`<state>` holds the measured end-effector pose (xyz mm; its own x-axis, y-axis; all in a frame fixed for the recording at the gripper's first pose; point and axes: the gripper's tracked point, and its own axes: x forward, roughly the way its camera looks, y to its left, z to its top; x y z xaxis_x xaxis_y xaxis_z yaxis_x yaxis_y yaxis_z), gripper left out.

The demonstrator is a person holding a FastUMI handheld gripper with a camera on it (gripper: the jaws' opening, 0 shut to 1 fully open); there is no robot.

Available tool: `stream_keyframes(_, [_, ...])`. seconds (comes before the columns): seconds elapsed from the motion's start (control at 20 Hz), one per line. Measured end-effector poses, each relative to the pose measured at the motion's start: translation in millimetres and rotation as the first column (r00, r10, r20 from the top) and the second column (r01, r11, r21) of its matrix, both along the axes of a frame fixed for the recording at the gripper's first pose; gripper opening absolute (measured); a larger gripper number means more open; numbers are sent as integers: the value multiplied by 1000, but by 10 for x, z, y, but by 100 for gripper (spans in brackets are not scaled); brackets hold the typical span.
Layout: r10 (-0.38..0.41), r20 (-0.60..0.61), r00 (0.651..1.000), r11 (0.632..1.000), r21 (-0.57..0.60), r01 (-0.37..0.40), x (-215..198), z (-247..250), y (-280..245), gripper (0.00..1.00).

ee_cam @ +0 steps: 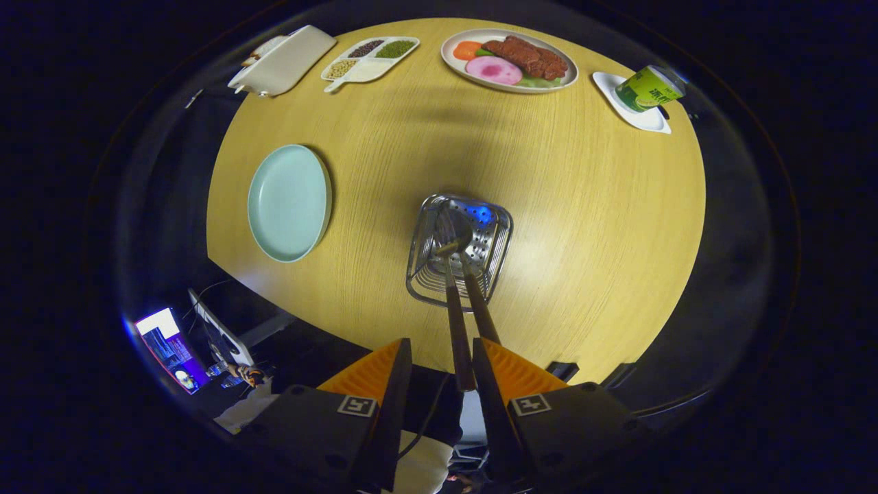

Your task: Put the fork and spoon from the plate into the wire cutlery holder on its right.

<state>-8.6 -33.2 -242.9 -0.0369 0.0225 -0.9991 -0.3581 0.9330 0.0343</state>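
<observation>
Standing in wire cutlery holder (458, 252): fork (478, 302), spoon (456, 322); gripper (442, 362) parted, empty; can (649, 89) label unreadable.

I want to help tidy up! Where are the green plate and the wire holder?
green plate (288, 202), gripper view, its bare middle.
wire cutlery holder (495, 257), gripper view, its right wall.
</observation>
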Motion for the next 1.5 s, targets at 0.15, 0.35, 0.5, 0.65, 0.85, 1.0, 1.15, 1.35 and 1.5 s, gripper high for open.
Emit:
stream_keyframes(0.15, [-28,65,997,995,96,22,-96,170,133,80])
stream_keyframes(0.35, [-61,248,967,985,171,19,-67,443,143,99])
stream_keyframes(0.5, [-89,431,898,974,226,-12,120,772,211,99])
stream_keyframes(0.65, [-141,592,794,967,254,-17,210,1067,205,99])
stream_keyframes(0.85, [-181,769,613,958,277,-66,272,1511,216,99])
stream_keyframes(1.0, [-209,838,505,955,287,-82,306,1773,192,100])
stream_keyframes(1.15, [-254,871,420,940,325,-105,325,1988,188,100])
stream_keyframes(1.35, [-315,879,359,911,385,-144,348,2182,180,99])
stream_keyframes(1.5, [-339,891,303,896,404,-184,361,2313,161,99])
